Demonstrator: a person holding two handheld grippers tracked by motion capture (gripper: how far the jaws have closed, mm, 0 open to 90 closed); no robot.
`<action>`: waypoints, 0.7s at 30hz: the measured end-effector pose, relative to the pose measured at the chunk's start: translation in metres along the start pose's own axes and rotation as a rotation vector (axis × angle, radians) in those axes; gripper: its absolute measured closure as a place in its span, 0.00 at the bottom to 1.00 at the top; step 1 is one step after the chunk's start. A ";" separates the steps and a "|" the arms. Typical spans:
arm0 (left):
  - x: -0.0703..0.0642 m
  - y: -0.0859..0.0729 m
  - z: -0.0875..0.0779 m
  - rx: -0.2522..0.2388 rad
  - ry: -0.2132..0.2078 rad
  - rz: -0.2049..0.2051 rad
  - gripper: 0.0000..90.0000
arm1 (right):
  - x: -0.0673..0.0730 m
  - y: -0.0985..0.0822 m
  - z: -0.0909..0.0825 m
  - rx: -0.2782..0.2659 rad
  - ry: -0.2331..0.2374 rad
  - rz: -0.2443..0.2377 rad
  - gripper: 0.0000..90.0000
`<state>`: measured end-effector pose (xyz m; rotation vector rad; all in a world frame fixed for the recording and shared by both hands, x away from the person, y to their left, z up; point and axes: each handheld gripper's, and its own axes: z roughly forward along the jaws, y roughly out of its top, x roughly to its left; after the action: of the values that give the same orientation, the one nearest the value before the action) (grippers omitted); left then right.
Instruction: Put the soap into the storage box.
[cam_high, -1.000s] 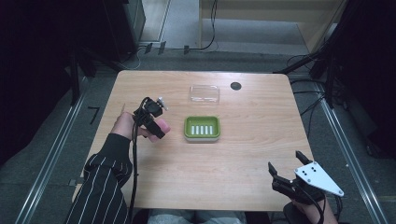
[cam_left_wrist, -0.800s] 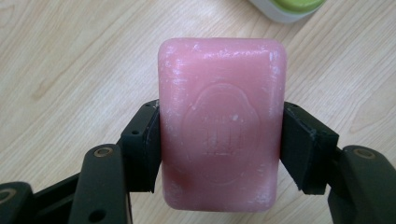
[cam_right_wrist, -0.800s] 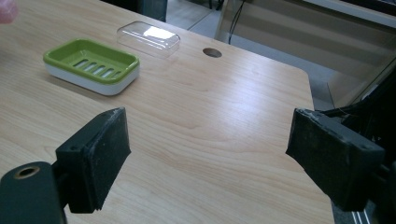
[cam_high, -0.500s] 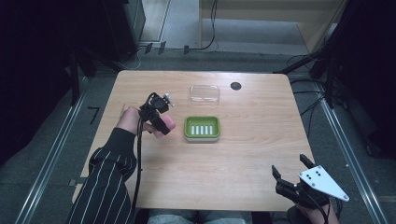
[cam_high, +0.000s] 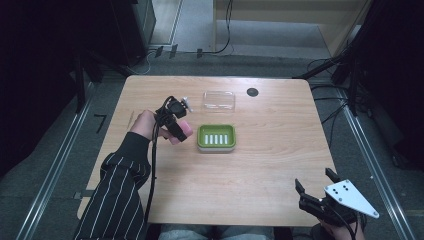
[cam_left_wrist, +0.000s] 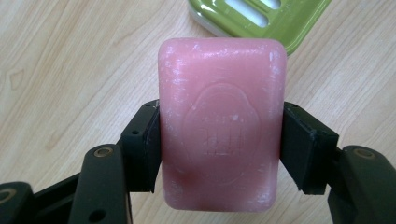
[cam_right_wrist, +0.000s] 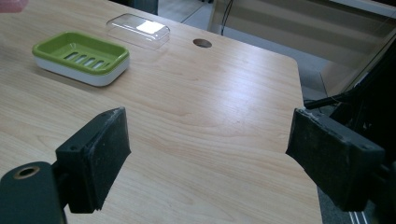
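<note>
Item: pink soap bar (cam_left_wrist: 222, 126), stamped face up, clamped across its short sides between the two black pads of the left gripper (cam_left_wrist: 220, 140); raised off the wood, not touching it. In the high view the same bar (cam_high: 181, 132) hangs at the tip of the left gripper (cam_high: 176, 131), just beside the near-left corner of the dish.

Change noted: against the earlier high views, the left gripper with its bar has travelled toward the dish and stands closer to its rim; grip unchanged. Judged meaning: carry step is well along, placing into the dish not yet done.

Item: green soap dish (cam_high: 216, 137), slotted white insert, empty. Ahead of the left jaws and off to one side; in the left gripper view its corner (cam_left_wrist: 280, 21) lies just beyond the bar's far end.

Item: clear lid (cam_high: 219, 100), lying on the table beyond the dish, apart from it.

Item: right gripper (cam_high: 316, 186), jaws wide apart, nothing between them, at the table's near right edge, well apart from the dish.

Item: table (cam_high: 270, 165). Bare wood all round the dish; open path from bar to dish. Small round hole (cam_high: 252, 92) near the far edge, out of the way.
</note>
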<state>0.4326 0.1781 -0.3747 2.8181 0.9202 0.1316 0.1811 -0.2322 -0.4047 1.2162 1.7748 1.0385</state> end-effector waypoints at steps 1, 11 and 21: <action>-0.001 0.001 0.000 -0.003 -0.001 0.003 0.42 | 0.000 0.000 0.000 -0.001 -0.004 0.005 0.15; -0.004 0.012 -0.002 -0.019 -0.002 0.041 0.42 | -0.002 -0.002 -0.003 0.005 -0.015 0.011 0.15; -0.005 0.019 -0.003 -0.033 -0.002 0.063 0.42 | -0.002 -0.002 -0.003 0.007 -0.016 0.011 0.15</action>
<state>0.4390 0.1604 -0.3687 2.8169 0.8212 0.1506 0.1779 -0.2354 -0.4050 1.2359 1.7626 1.0271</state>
